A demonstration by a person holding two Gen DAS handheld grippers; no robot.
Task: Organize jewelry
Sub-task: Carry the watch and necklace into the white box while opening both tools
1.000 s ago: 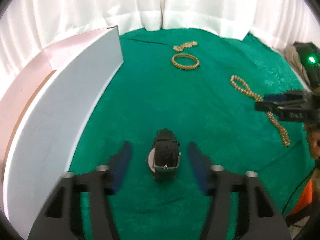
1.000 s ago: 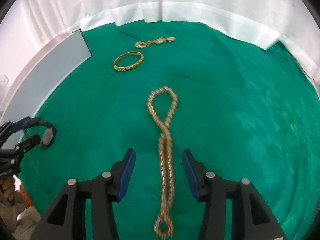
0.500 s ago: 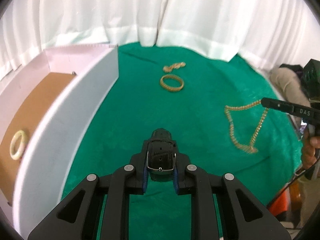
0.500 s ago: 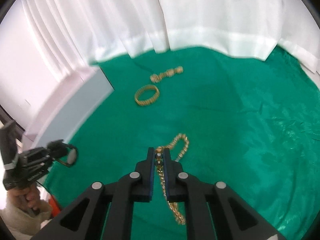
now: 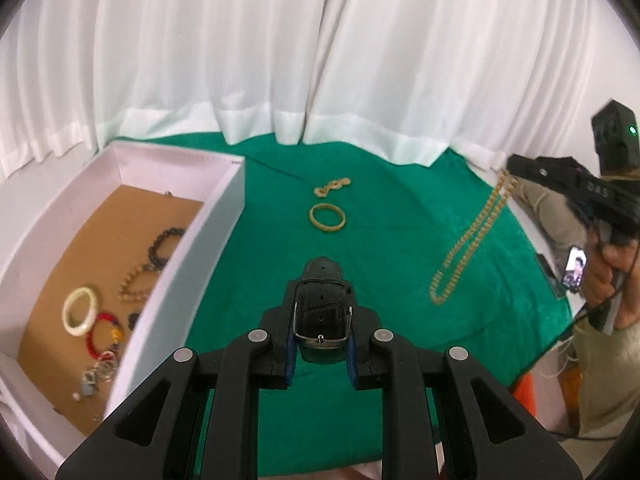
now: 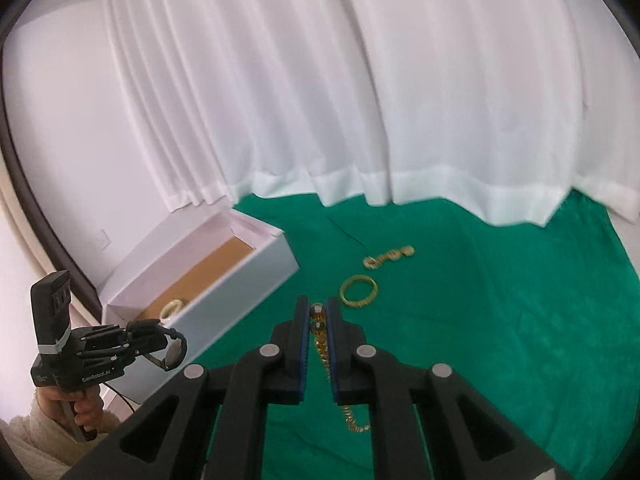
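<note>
Both claws loaded and up off the green surface [image 5: 400, 248]. Left claw [image 5: 320, 354] nearly shut, clamped on a black watch [image 5: 322, 308], strap poking forward past the tips, buckle up. Right claw [image 6: 319, 350] pinched almost fully together on a gold chain [image 6: 326, 360], which dangles below in a long loop, long axis pretty much straight down (same chain [image 5: 472, 240] from the left view, hanging clear of the cloth).

Key bit for the drop-off: white box [image 5: 176, 280] sits just left of the left claw, open top, brown floor already holding a cream bangle [image 5: 80, 312], red bracelet, dark beads and other bits. Box's long wall runs roughly along the left claw's pointing direction, so probably just a sideways hop left over the wall for the watch. Right claw well farther from the box, with the left claw [image 6: 120, 344] in between, so watch likely goes first.

Left on the cloth beyond the box's near corner: gold bangle [image 5: 327, 218] and a small gold piece [image 5: 332, 186] just behind it. White curtains all around the back, white wall on the left.
</note>
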